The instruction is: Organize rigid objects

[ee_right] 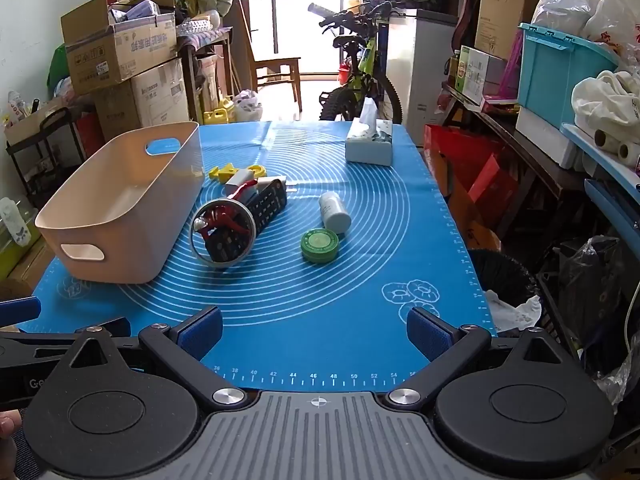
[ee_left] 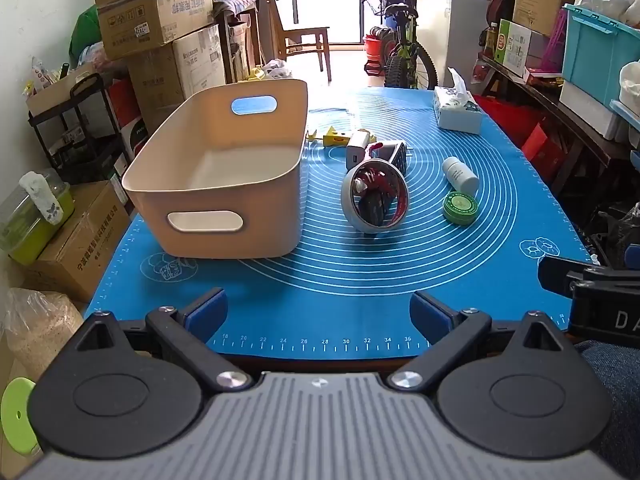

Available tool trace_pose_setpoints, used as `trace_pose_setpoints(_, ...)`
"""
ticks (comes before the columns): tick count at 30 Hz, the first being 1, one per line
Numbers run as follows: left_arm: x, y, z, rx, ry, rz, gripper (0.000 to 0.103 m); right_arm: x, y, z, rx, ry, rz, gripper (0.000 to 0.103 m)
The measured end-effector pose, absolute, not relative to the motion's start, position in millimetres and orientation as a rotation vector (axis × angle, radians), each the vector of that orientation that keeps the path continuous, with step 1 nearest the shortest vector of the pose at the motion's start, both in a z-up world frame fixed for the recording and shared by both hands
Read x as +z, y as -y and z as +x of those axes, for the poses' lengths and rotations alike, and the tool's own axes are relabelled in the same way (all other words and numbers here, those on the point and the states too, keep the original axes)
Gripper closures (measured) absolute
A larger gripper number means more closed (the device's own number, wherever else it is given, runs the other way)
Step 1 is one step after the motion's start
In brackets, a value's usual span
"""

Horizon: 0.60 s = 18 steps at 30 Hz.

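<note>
while my left gripper (ee_left: 318, 314) and right gripper (ee_right: 316, 332) hover with jaws spread and empty over the near edge, the blue baking mat (ee_right: 320, 320) spreads ahead. on it stand a beige bin (ee_left: 224, 176) at left, a tape roll (ee_left: 374, 196) propped against a black remote (ee_right: 266, 206), a green tin (ee_right: 320, 245) and a white bottle (ee_right: 334, 212) lying beside it, then a white charger (ee_left: 357, 147) and yellow pieces (ee_right: 230, 172). farther back i see a tissue box (ee_right: 370, 146), stacked cartons (ee_left: 160, 28) and a bicycle (ee_right: 360, 68).
</note>
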State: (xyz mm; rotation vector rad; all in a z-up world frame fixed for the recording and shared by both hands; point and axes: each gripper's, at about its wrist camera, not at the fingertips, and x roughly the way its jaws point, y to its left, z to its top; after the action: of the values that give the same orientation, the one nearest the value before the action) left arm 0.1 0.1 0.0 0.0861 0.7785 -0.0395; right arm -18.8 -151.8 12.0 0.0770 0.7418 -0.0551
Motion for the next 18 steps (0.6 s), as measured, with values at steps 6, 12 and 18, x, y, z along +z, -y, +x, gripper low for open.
trace_pose_setpoints(6, 0.0, -0.2, -0.1, -0.041, -0.775, 0.091, 0.006, 12.1, 151.7, -19.0, -0.057, -0.737, 0.074, 0.005)
trace_pose_setpoints(12, 0.3, -0.3, 0.0, -0.041, -0.777, 0.088, 0.006, 11.8, 150.5, -18.7, -0.056, -0.738, 0.074, 0.005)
trace_pose_setpoints(18, 0.0, -0.1, 0.1, -0.038, -0.777, 0.088, 0.006, 12.1, 151.4, -18.7, -0.056, -0.738, 0.075, 0.005)
